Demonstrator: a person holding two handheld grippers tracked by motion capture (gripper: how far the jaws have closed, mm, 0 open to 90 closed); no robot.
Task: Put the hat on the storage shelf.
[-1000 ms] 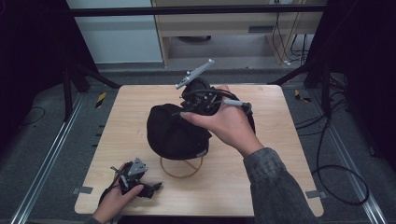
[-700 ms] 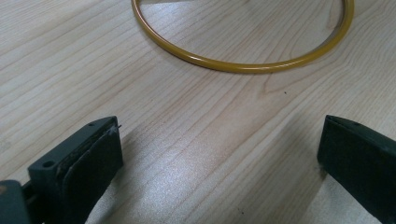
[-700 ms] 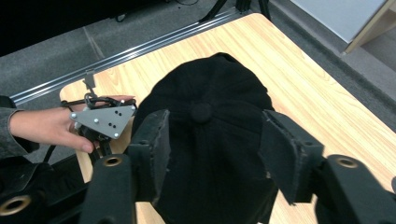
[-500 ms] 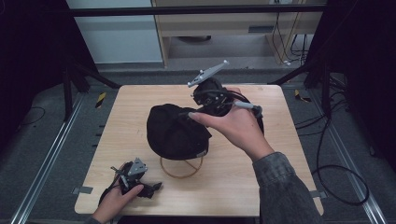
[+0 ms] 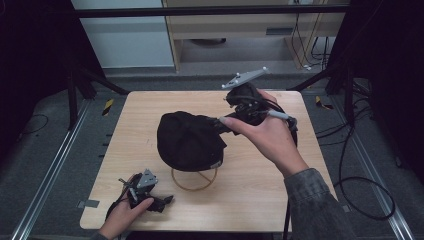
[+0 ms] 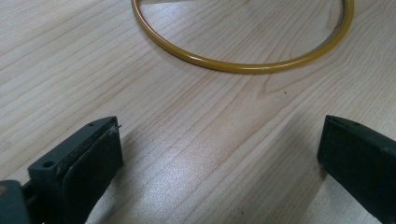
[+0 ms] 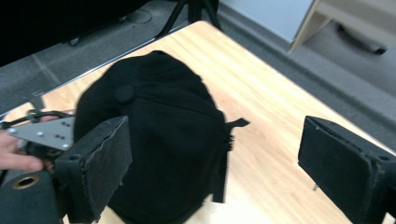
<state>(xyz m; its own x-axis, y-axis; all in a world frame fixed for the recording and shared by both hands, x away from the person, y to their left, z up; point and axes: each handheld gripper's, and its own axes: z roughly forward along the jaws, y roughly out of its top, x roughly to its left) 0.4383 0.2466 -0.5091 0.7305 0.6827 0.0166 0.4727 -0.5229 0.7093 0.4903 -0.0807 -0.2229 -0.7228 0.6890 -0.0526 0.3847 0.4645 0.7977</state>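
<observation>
Left gripper (image 5: 167,200), at the table's seven o'clock, rests low on the wood with jaws spread wide and empty, facing the yellow ring base (image 6: 243,65). At centre, the black cap (image 5: 189,140) sits atop that stand. At two o'clock of the cap, the right gripper (image 5: 227,122) hangs above the table, jaws apart, holding nothing. The step appears to be a release or approach; next would come re-aiming at the cap's strap (image 7: 219,158). Light wooden table (image 5: 125,130); grey carpeted floor (image 5: 45,145).
</observation>
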